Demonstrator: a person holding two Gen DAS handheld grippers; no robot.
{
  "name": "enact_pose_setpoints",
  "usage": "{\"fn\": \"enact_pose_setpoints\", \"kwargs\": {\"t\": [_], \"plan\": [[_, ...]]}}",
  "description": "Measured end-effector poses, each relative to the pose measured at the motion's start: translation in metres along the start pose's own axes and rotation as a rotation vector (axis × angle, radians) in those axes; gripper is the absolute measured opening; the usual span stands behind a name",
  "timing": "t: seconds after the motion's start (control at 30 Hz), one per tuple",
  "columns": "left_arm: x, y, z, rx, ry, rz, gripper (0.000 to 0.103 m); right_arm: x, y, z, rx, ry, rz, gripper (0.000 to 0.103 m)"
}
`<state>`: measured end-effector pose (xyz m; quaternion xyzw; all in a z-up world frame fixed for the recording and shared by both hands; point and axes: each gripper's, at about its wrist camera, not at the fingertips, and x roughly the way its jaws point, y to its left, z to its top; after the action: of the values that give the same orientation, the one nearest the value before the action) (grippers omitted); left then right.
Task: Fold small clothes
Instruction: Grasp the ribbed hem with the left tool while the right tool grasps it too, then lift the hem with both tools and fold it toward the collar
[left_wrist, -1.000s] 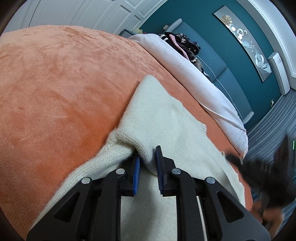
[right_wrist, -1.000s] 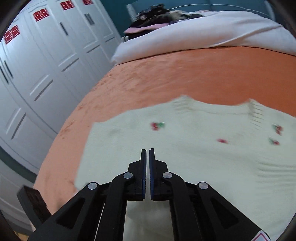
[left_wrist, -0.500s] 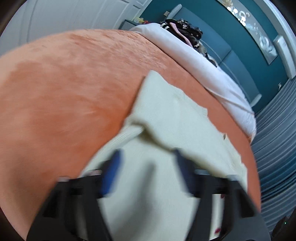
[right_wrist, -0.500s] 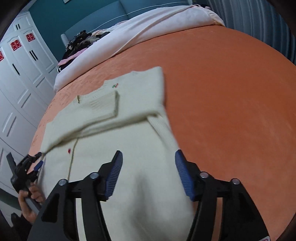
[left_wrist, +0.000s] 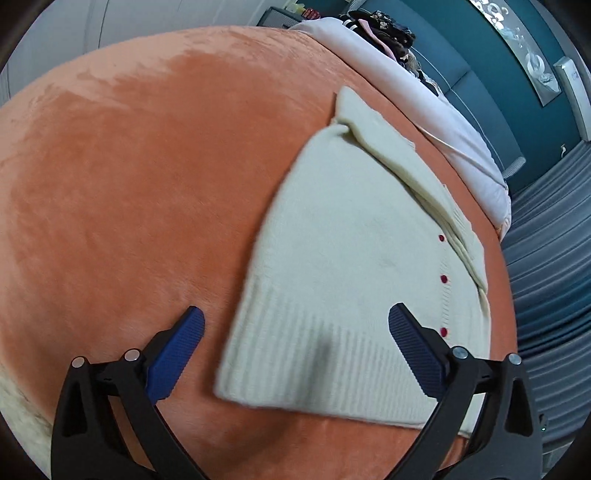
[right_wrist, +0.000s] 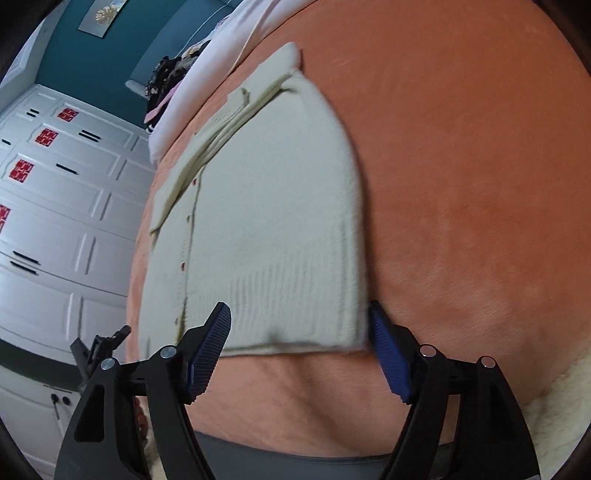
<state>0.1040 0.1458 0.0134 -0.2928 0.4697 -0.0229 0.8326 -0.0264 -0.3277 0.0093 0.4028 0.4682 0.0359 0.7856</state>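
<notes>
Soft orange velvet bed cover (left_wrist: 129, 184) lies under the cream knitted cardigan with red buttons (left_wrist: 351, 258), which sits flat with its sleeves folded in. Left gripper (left_wrist: 295, 350) and right gripper (right_wrist: 299, 347) both hang over the ribbed bottom edge, jaws wide apart, holding nothing. Grabbing one layer only, or unevenly, could make a crooked fold. No boxes or baskets show.

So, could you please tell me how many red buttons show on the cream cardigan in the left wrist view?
3, in a line down the cardigan: upper, middle, lower near the ribbed hem. The folded sleeve may hide more.
</notes>
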Motion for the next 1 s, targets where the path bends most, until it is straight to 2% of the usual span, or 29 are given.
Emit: {"fn": "enact_pose_setpoints", "kwargs": {"t": [0.07,0.1,0.13,0.17,0.2,0.23,0.4,0.53,0.67,0.77,0.83,0.9,1.0], "plan": [[0.004,-0.001,0.002,-0.027,0.008,0.013,0.094,0.011,0.01,-0.001,-0.013,-0.004,-0.005,0.074],[0.004,-0.001,0.003,-0.044,0.019,0.001,0.079,0.014,0.016,-0.001,-0.027,-0.015,-0.011,0.073],[0.005,-0.002,0.004,-0.057,0.045,-0.03,0.067,0.016,0.02,0.0,-0.033,-0.029,-0.016,0.067],[0.008,-0.003,0.005,-0.068,0.084,-0.055,0.04,0.016,0.024,0.003,-0.027,-0.034,-0.016,0.044],[0.009,-0.003,0.004,-0.076,0.111,-0.054,0.016,0.017,0.026,0.005,-0.017,-0.031,-0.016,0.029],[0.007,-0.004,0.005,-0.081,0.12,-0.048,0.012,0.017,0.027,0.008,-0.009,-0.029,-0.018,0.01],[-0.027,-0.009,0.002,-0.08,0.091,-0.1,0.009,-0.022,0.049,0.017,-0.049,-0.117,0.044,0.007],[-0.051,-0.018,-0.009,-0.012,0.109,-0.107,0.008,-0.051,0.062,0.014,-0.111,-0.108,0.047,0.007],[-0.071,-0.007,-0.046,0.068,0.198,-0.059,0.008,-0.073,0.056,-0.009,-0.213,0.016,-0.033,0.007],[-0.085,0.015,-0.084,0.074,0.291,-0.03,0.009,-0.087,0.049,-0.045,-0.298,0.138,-0.111,0.007],[-0.099,0.024,-0.107,0.09,0.341,-0.01,0.009,-0.097,0.043,-0.071,-0.319,0.223,-0.124,0.005],[-0.115,0.026,-0.123,0.119,0.367,-0.002,0.008,-0.108,0.043,-0.098,-0.353,0.295,-0.138,0.003],[-0.134,0.017,-0.119,0.151,0.344,-0.017,0.009,-0.127,0.049,-0.109,-0.341,0.295,-0.103,0.003]]}}
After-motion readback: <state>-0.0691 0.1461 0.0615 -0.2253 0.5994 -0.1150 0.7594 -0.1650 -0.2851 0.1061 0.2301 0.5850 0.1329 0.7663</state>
